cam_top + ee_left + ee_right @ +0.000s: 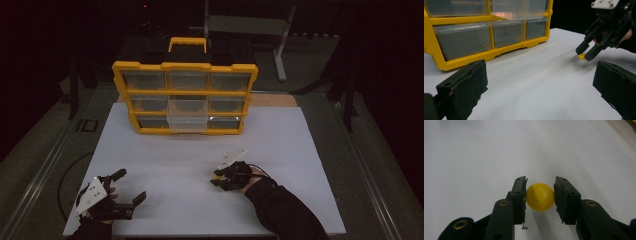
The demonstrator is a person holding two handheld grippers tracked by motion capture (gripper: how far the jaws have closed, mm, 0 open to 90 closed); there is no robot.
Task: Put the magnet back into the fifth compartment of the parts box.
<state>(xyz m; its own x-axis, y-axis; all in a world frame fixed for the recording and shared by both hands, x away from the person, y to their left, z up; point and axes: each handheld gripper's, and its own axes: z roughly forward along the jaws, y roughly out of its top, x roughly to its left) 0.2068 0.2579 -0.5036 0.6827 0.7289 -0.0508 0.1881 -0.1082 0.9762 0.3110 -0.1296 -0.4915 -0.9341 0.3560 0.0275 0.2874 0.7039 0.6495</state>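
In the right gripper view, our right gripper clasps a yellow ball at lower centre. The high view reveals little of the ball, which is round, so no long axis. Our left gripper gapes wide, lower left.

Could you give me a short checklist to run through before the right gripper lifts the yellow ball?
1. Ball between the jaws: ok. The yellow ball sits centred in the right gripper.
2. Jaws closed on the ball: cannot tell. The pads stand at its sides, and contact is not certain.
3. Ball resting on the table: ok. It lies on the white table.
4. Left gripper out of the way: ok. The left gripper is open and well apart.
5. A drawer ready to receive: ok. The middle drawer of the yellow organizer is pulled out.
6. Path to the organizer free: ok. Nothing lies between.
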